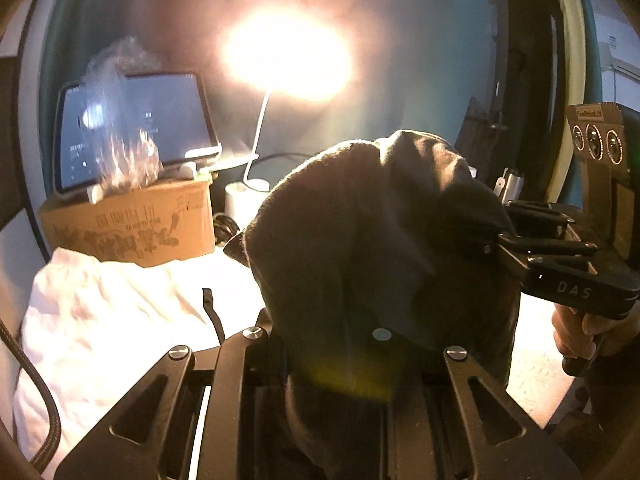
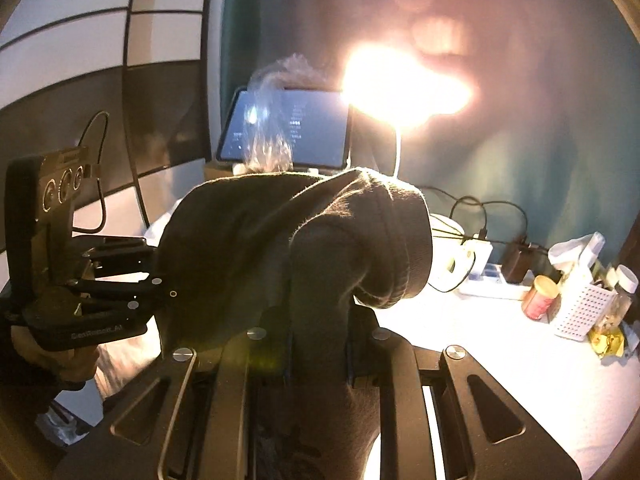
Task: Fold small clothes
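Observation:
A dark knitted garment (image 1: 360, 248) hangs bunched above the white table, stretched between both grippers. My left gripper (image 1: 332, 344) is shut on its near end, and the cloth hides the fingertips. In the same view my right gripper (image 1: 496, 240) comes in from the right, shut on the garment's right edge, with a hand under it. In the right wrist view the garment (image 2: 280, 232) drapes over my right gripper (image 2: 320, 344), which pinches a fold of it. My left gripper (image 2: 164, 284) grips the cloth's left edge there.
A white cloth (image 1: 100, 320) lies at the left of the table. Behind it stands a cardboard box (image 1: 136, 228) bearing a tablet (image 1: 132, 132) and a clear plastic bag. A glaring lamp (image 1: 288, 56) is at the back. A power strip (image 2: 492, 276), a jar (image 2: 540, 292) and a white basket (image 2: 580, 312) sit at the right.

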